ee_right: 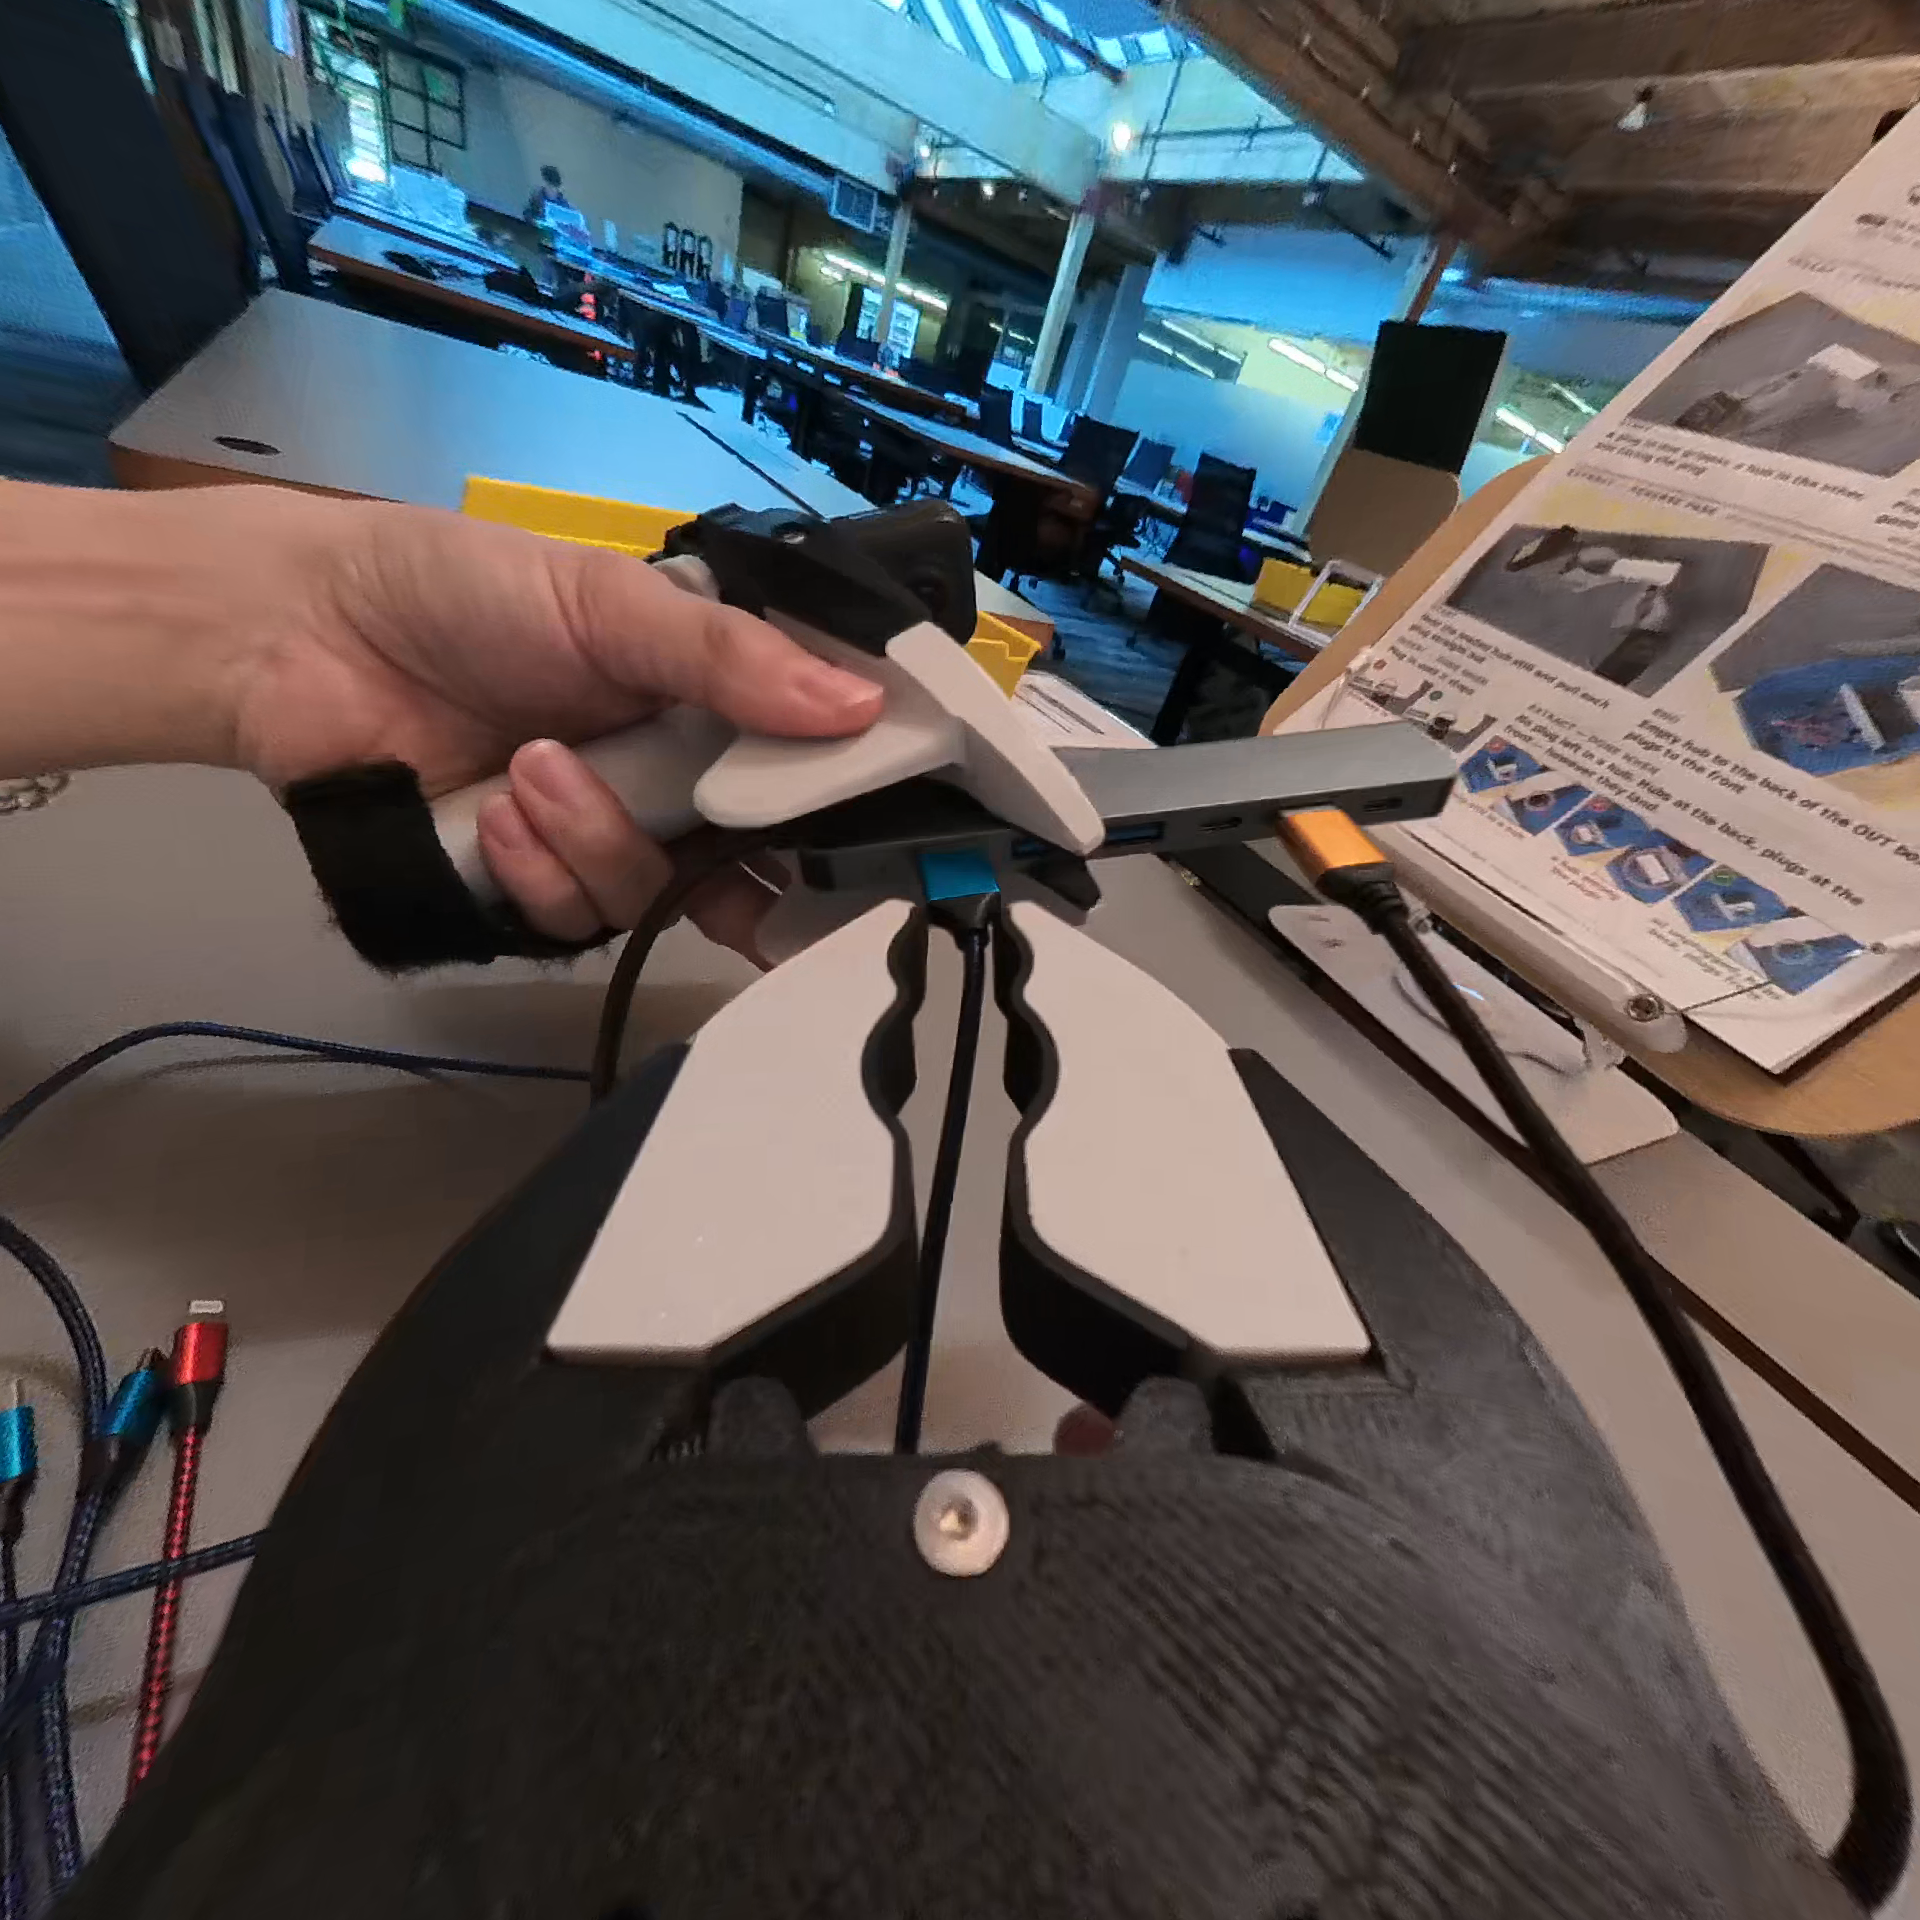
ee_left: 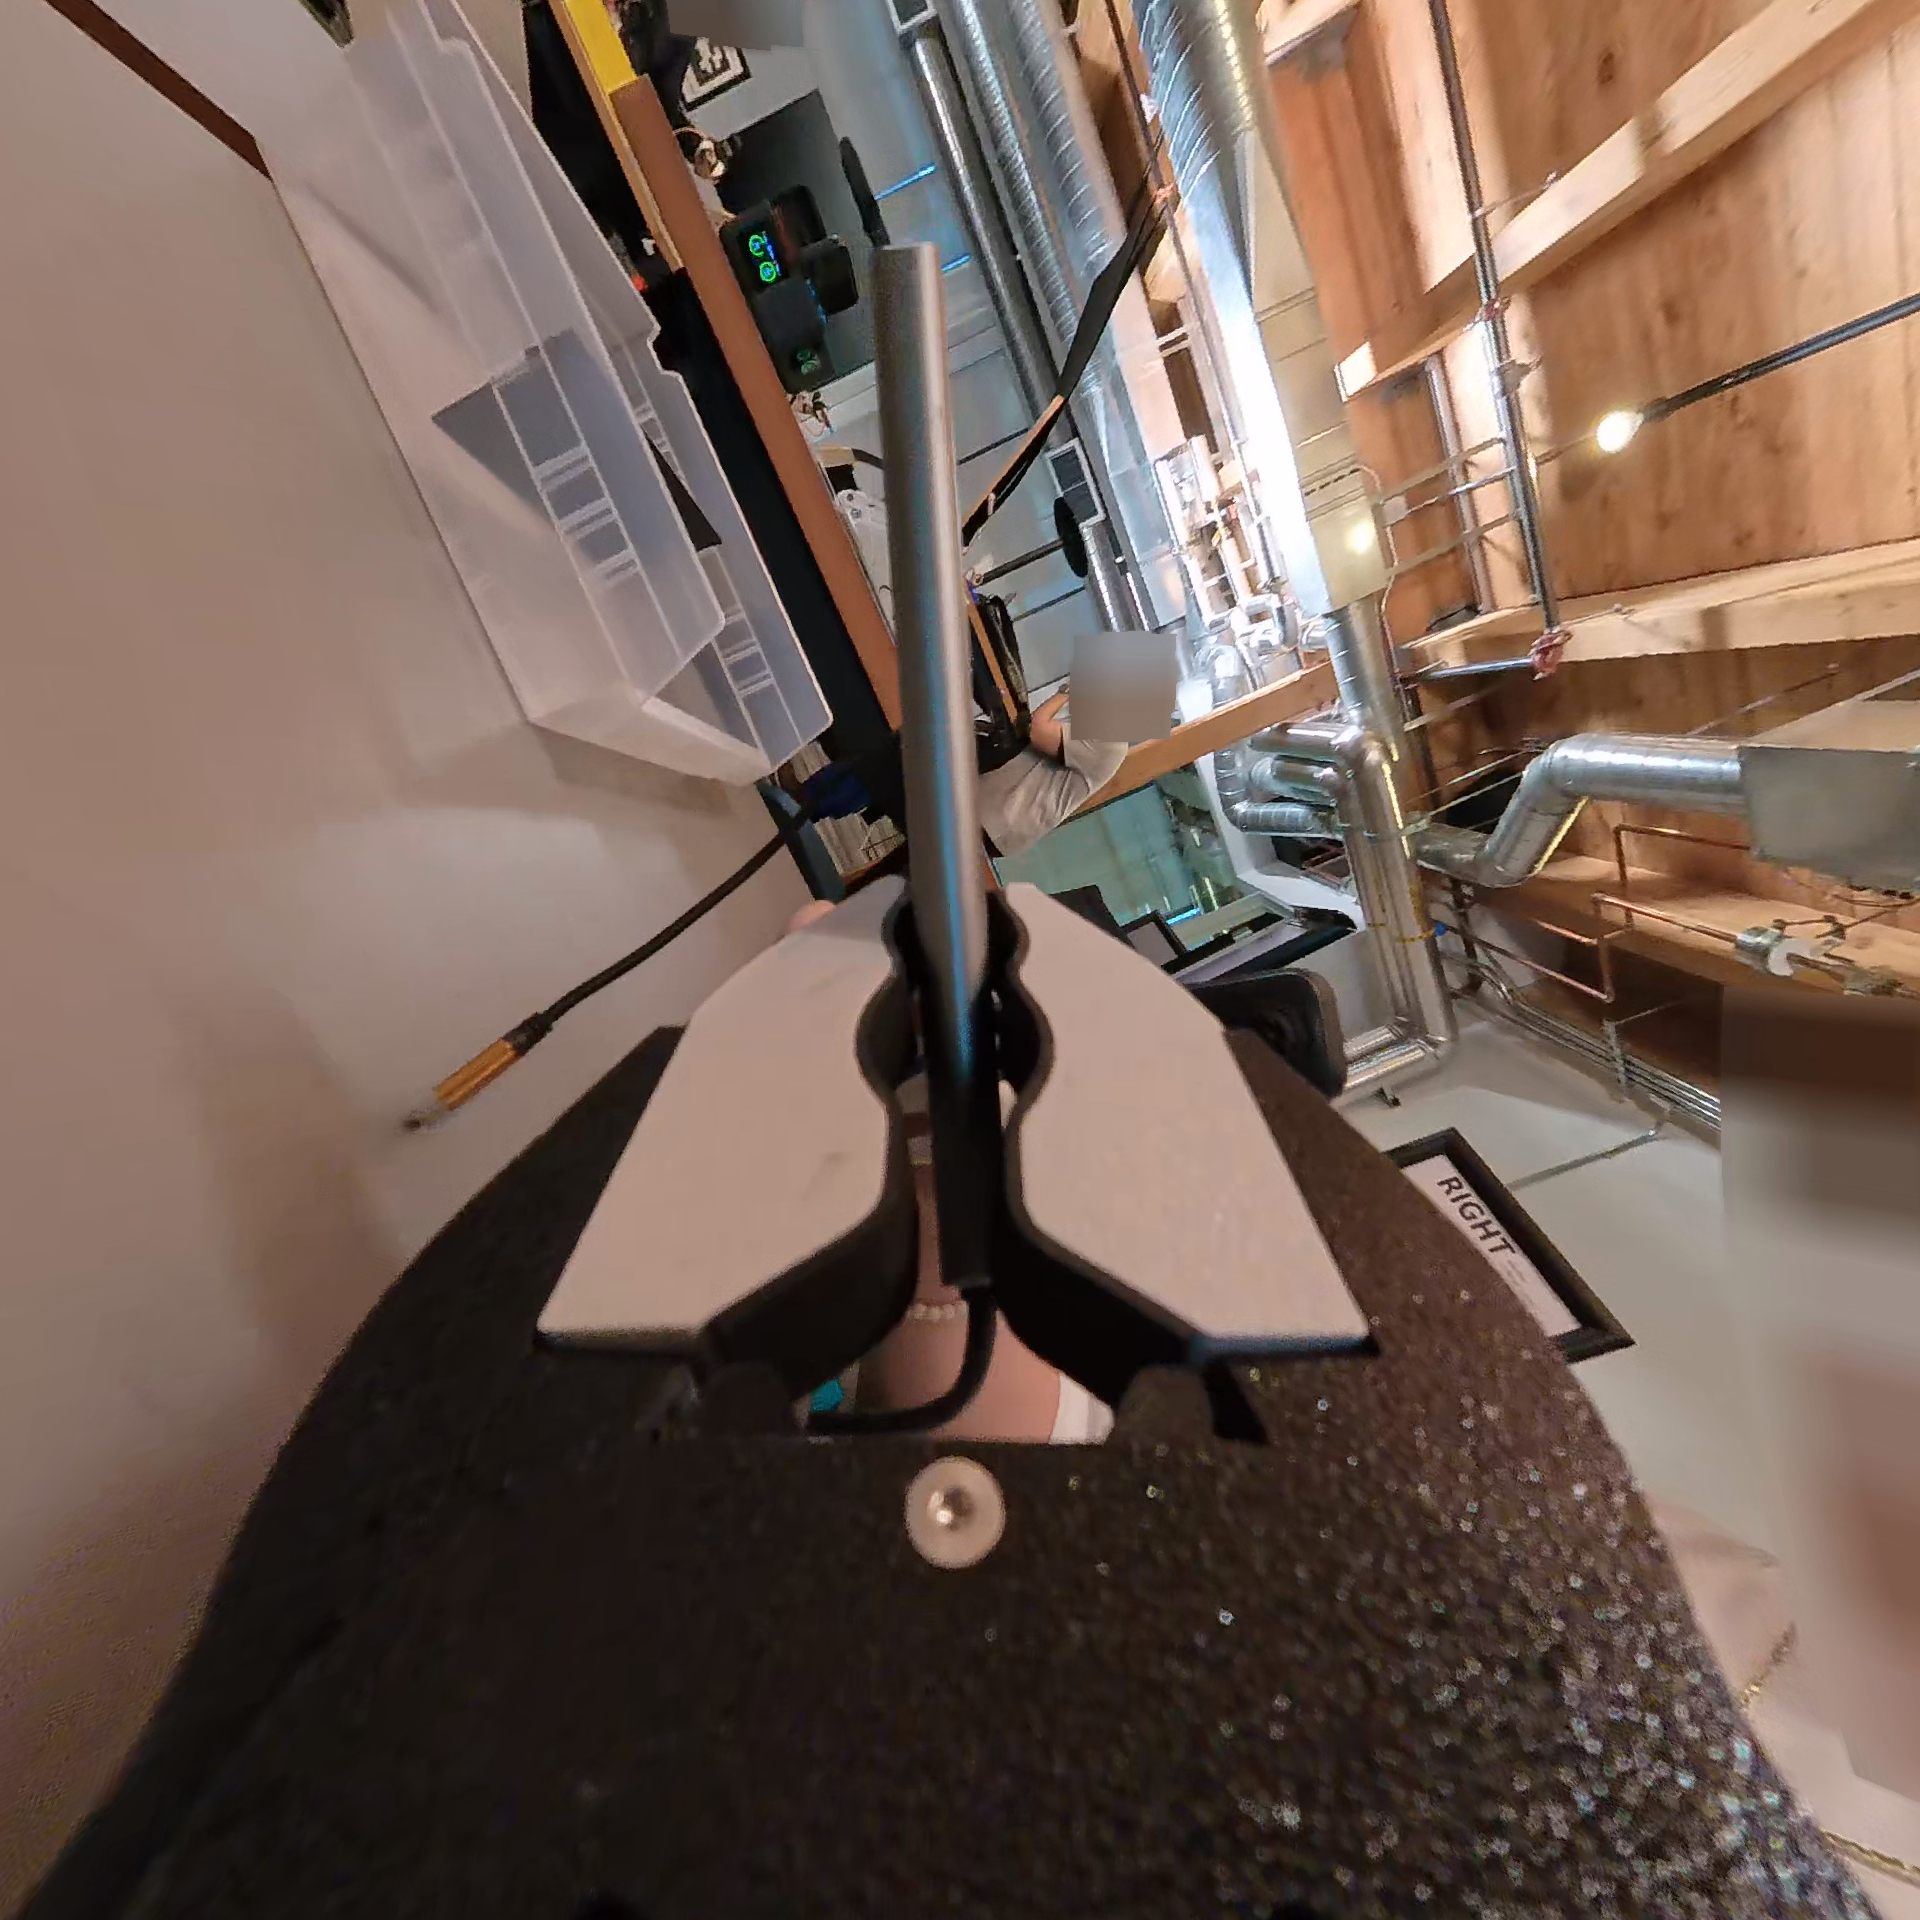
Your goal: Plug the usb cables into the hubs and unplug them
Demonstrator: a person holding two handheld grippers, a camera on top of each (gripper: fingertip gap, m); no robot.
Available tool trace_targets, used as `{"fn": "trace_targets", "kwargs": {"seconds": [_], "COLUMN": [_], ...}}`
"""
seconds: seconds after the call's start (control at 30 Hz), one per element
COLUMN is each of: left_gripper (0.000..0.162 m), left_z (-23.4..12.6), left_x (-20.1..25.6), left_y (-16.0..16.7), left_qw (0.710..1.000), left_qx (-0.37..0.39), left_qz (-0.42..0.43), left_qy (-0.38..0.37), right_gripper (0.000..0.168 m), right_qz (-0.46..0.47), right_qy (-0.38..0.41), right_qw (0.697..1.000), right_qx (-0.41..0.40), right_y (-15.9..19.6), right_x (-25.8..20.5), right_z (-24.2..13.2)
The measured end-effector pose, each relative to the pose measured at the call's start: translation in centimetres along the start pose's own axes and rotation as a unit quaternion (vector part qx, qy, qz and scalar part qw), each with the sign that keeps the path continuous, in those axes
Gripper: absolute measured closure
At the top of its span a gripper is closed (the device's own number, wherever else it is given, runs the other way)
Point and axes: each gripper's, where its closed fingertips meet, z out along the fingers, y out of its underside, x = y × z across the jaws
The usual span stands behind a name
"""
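Nearest our right wrist camera, the right gripper [ee_right: 956, 925] sits nearly closed around a thin dark cable [ee_right: 940, 1195] that runs up the narrow gap between its grey fingers [ee_right: 748, 1174]. We cannot tell whether the fingertips actually touch the cable or its blue plug [ee_right: 958, 873], which lies just past them and is seated in a port of the grey hub [ee_right: 1247, 774]. An orange plug [ee_right: 1330, 847] on a thick black cable [ee_right: 1621, 1226] is seated in another port further right along the same side.

We see a hand [ee_right: 416, 665] holding the left gripper [ee_right: 1060, 810], whose fingers clamp the hub near its left end, so the hub hangs level above the bench [ee_right: 260, 1164], crosswise just ahead of the right gripper. Loose braided cables with blue and red plugs [ee_right: 156, 1371] lie on the bench at lower left, and a printed instruction sheet [ee_right: 1683, 644] leans on a stand at right.

From the left wrist camera we see the left gripper [ee_left: 951, 935] shut on the hub [ee_left: 930, 623], which sticks straight out past the fingertips, its thin black lead [ee_left: 961, 1351] curling back between the fingers. To the left, apart from the gripper, a gold-ended black cable [ee_left: 488, 1060] and a clear plastic organiser box [ee_left: 540, 436] rest on the bench [ee_left: 156, 727].
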Motion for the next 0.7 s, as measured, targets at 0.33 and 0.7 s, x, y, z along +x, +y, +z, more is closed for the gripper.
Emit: {"fn": "trace_targets", "kwargs": {"seconds": [0.33, 0.7], "left_gripper": [0.147, 0.152], "left_z": [-0.7, -1.4], "left_x": [0.6, -0.5], "left_y": [1.4, 2.2], "left_qw": [0.996, 0.994], "left_qx": [-0.064, -0.106], "left_qz": [0.053, -0.005], "left_qy": [0.026, 0.039], "right_gripper": [0.161, 0.161], "right_qz": [-0.003, -0.010], "right_qy": [-0.081, -0.123], "right_qw": [0.996, 0.992], "right_qx": [0.022, -0.008], "right_y": [0.0, 1.0], "right_x": [-1.3, -1.6], "right_z": [-1.2, -2.2]}}
